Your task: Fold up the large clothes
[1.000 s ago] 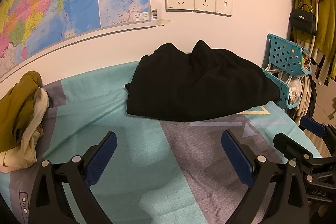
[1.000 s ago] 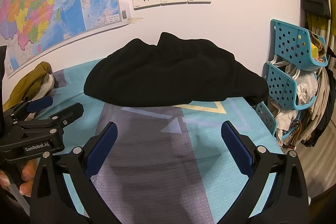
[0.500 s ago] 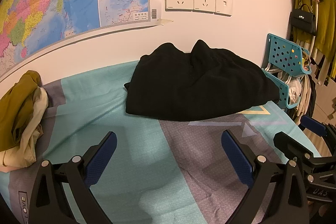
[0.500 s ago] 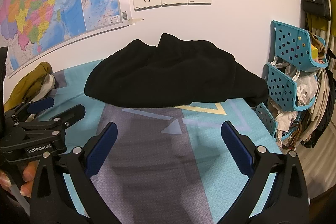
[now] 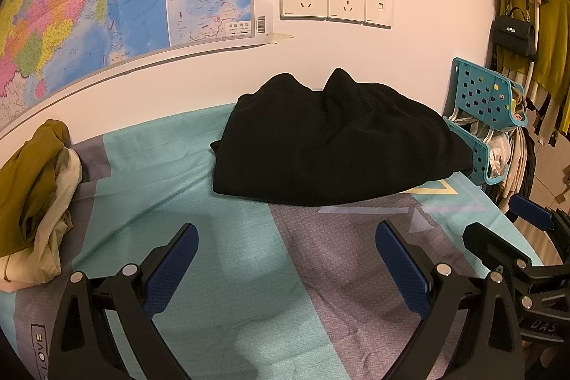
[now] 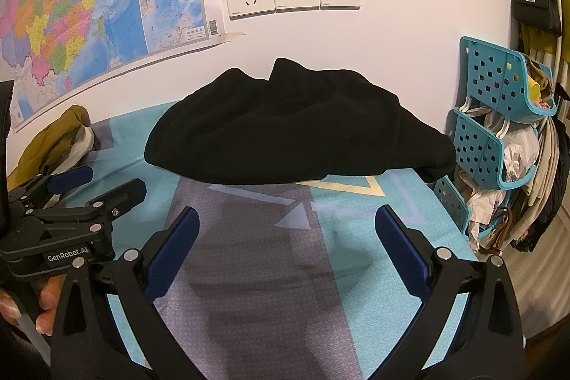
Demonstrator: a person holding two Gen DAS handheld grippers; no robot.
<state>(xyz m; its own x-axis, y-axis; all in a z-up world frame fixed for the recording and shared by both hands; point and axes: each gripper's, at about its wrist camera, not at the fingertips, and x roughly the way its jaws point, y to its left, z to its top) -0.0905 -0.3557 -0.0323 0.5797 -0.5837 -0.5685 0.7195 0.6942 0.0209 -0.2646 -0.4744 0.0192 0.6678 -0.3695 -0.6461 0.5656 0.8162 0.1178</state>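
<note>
A black garment (image 5: 331, 145) lies bunched in a broad heap at the far side of the bed, against the wall; it also shows in the right wrist view (image 6: 295, 130). My left gripper (image 5: 286, 241) is open and empty, held above the bedsheet short of the garment. My right gripper (image 6: 286, 230) is open and empty, also short of the garment. The left gripper also shows at the left edge of the right wrist view (image 6: 99, 184), and the right gripper at the right edge of the left wrist view (image 5: 498, 219).
A teal and grey patterned bedsheet (image 5: 160, 187) covers the bed. A pile of mustard and cream clothes (image 5: 32, 187) lies at the far left. A teal plastic rack (image 6: 498, 116) with bags stands right of the bed. A wall map (image 5: 89, 6) and sockets (image 5: 335, 0) hang behind.
Both grippers have drifted very slightly; the garment sits a touch lower in each view. Nothing was grasped or released.
</note>
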